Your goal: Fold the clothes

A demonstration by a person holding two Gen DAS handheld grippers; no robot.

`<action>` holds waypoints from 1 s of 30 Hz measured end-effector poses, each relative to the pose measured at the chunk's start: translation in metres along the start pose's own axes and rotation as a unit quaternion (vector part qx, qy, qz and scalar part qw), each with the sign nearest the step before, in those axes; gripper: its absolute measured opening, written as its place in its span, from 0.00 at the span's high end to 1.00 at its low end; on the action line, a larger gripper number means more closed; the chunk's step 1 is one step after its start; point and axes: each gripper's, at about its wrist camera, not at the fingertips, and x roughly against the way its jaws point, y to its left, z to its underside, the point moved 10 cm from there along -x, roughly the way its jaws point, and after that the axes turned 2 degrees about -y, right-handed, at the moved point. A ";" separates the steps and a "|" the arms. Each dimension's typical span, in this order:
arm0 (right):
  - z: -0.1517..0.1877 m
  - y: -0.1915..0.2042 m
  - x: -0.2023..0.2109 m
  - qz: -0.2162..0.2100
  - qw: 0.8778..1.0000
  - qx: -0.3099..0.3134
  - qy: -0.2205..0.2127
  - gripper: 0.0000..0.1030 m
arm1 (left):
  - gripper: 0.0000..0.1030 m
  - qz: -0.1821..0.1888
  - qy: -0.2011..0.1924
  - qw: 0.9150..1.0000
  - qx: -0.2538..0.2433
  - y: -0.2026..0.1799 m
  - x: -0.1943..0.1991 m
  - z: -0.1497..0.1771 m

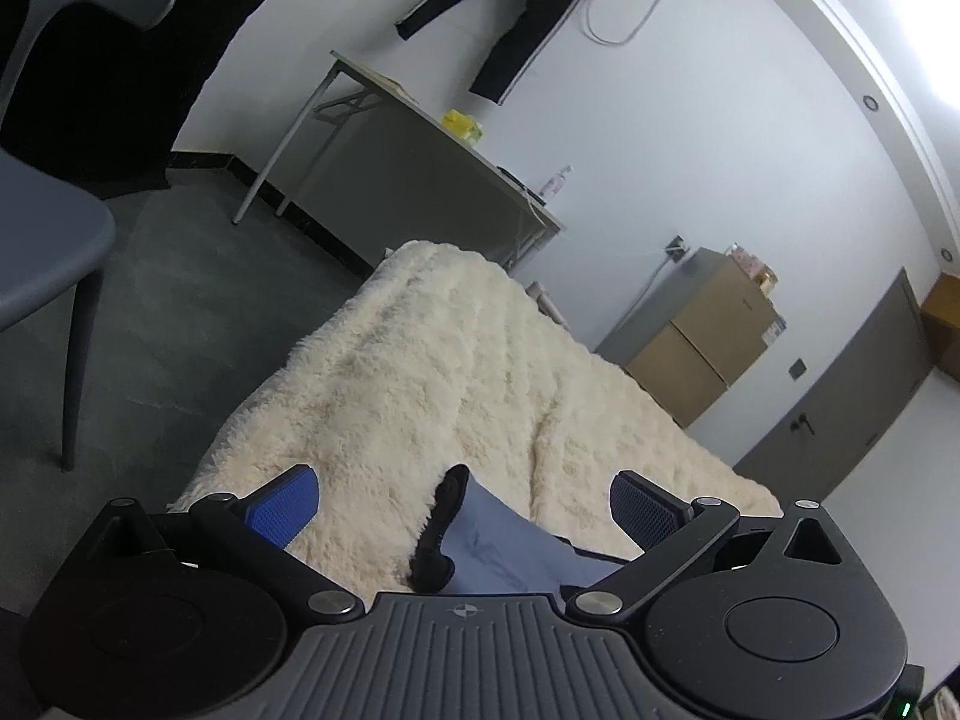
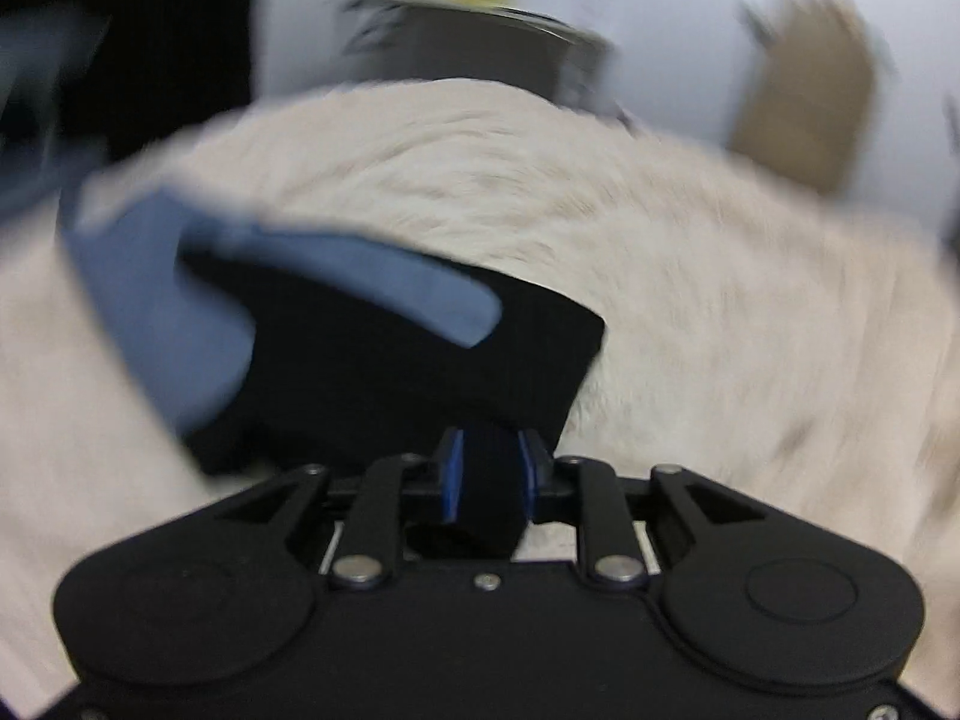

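Note:
A blue and black garment (image 2: pixel 372 324) lies on the cream fluffy blanket (image 2: pixel 690 276). In the blurred right wrist view my right gripper (image 2: pixel 489 468) is shut on a black fold of the garment, which fills the gap between its blue pads. The left wrist view shows a blue part of the same garment (image 1: pixel 510 552) with a black edge (image 1: pixel 441 528), low between the fingers of my left gripper (image 1: pixel 462 501). That gripper stands open, its pads wide apart and touching nothing.
A grey chair (image 1: pixel 42 264) stands on the floor to the left of the blanket (image 1: pixel 420 372). Beyond are a folding table (image 1: pixel 420 120) with a yellow box, a beige cabinet (image 1: pixel 708 336), a grey door (image 1: pixel 852 384) and dark clothing hung on the white wall (image 1: pixel 528 12).

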 end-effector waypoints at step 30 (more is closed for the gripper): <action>0.035 -0.052 0.001 0.006 0.980 -0.200 0.003 0.54 | 0.00 0.007 0.005 1.000 0.026 0.005 -0.004 0.000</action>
